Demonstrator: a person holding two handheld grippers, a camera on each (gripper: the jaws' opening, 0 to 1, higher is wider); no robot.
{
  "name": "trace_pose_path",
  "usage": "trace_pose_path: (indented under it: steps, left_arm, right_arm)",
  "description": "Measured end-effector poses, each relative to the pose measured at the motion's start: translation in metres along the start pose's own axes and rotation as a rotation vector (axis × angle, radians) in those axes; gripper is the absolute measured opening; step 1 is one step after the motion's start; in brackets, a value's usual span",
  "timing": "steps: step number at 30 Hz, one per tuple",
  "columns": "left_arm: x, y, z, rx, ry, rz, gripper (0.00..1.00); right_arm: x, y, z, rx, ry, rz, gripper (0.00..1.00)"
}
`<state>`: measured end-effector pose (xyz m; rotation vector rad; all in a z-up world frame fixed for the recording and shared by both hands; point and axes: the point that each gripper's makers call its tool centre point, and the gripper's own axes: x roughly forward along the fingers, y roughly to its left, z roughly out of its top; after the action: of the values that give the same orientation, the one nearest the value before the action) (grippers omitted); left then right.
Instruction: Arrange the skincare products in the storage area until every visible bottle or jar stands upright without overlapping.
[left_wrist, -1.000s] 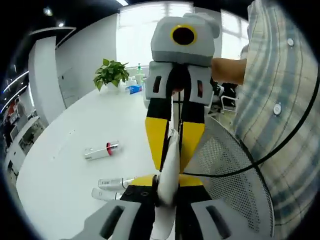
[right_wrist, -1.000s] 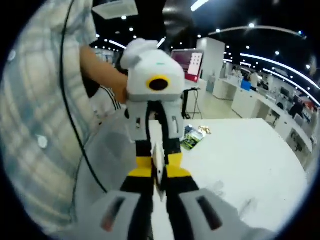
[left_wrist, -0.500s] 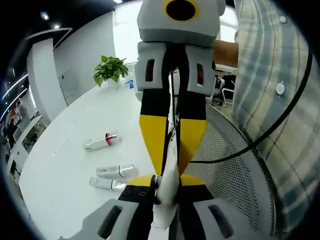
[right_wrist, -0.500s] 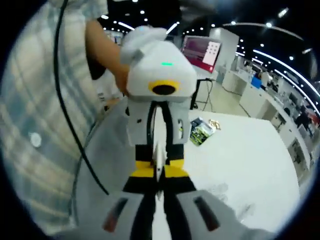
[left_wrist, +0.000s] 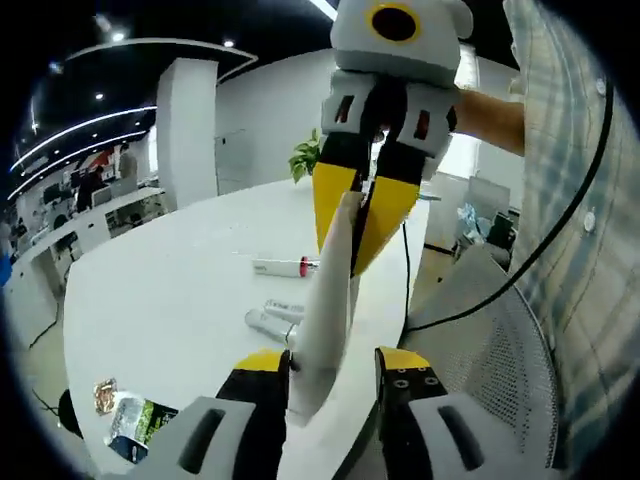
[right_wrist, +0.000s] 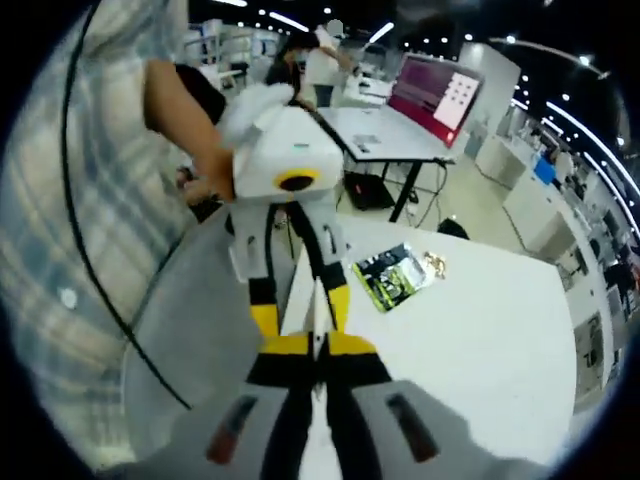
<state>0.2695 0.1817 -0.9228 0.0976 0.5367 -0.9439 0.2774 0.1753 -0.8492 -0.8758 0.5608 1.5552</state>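
- We see the white table (left_wrist: 160, 300) under both views; the grey mesh chair back (left_wrist: 490, 350) sits at its edge, just beside the person's plaid shirt (left_wrist: 580, 200).
- Both tongs meet nose to nose on one white tube (left_wrist: 325, 300), held above the table edge; in the left gripper view the tube rises between the left gripper (left_wrist: 328, 375)'s black-and-yellow jaws, which close on its lower end; the right gripper (left_wrist: 365, 225) comes in from above, its yellow jaw tips pinching the tube's upper end.
- In the right gripper view the right gripper (right_wrist: 318, 365) is clamped on a thin white edge, the same tube seen end-on (right_wrist: 318, 320); the left gripper (right_wrist: 300, 290) faces it, jaws closed on the far end, with a hand (right_wrist: 215, 175) behind it.
- We count three more bottles lying flat on the table beyond the tongs, well apart from them: one white with a red band (left_wrist: 283, 265); two clear-and-white ones (left_wrist: 272, 318) lying side by side, nearly touching.
- One dark green packet (right_wrist: 395, 275) on the table, with a small crumpled wrapper (right_wrist: 433, 263) just beside it; same pair at the near edge in the left gripper view.
- One potted plant (left_wrist: 308, 160) at the table's far end.
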Motion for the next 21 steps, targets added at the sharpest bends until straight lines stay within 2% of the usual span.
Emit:
trace_pose_path:
  steps: [3, 6, 9, 10, 12, 14, 16, 19, 21]
  left_arm:
    - [-0.001, 0.018, -0.015, -0.003, 0.031, 0.097, 0.43]
    - [0.000, 0.026, -0.023, -0.026, 0.031, 0.154, 0.45]
    - [0.002, 0.026, -0.030, -0.015, 0.041, 0.176, 0.46]
    - [0.004, 0.026, -0.039, 0.021, 0.083, 0.184, 0.46]
    - [0.007, 0.024, -0.048, 0.055, 0.124, 0.171, 0.46]
    - [0.009, 0.024, -0.050, 0.041, 0.126, 0.181, 0.46]
    - [0.010, 0.032, -0.054, -0.036, 0.133, 0.223, 0.46]
    - [0.004, 0.046, -0.042, -0.048, 0.060, 0.287, 0.46]
    - [0.002, 0.045, -0.047, -0.064, 0.073, 0.288, 0.46]
  right_arm:
    - [-0.001, -0.017, -0.003, -0.025, 0.082, -0.002, 0.00]
    - [0.002, -0.028, -0.002, -0.024, 0.103, 0.006, 0.00]
    - [0.009, -0.041, -0.003, -0.028, 0.147, 0.015, 0.00]
    - [0.011, -0.045, -0.004, -0.032, 0.162, 0.012, 0.00]
    - [0.016, -0.057, -0.005, -0.036, 0.182, 0.006, 0.00]
    - [0.019, -0.072, -0.006, -0.040, 0.190, -0.007, 0.00]
    - [0.019, -0.089, -0.007, -0.039, 0.198, -0.027, 0.00]
    - [0.018, -0.118, -0.012, -0.017, 0.210, -0.062, 0.00]
    - [0.019, -0.137, -0.018, 0.005, 0.215, -0.073, 0.00]
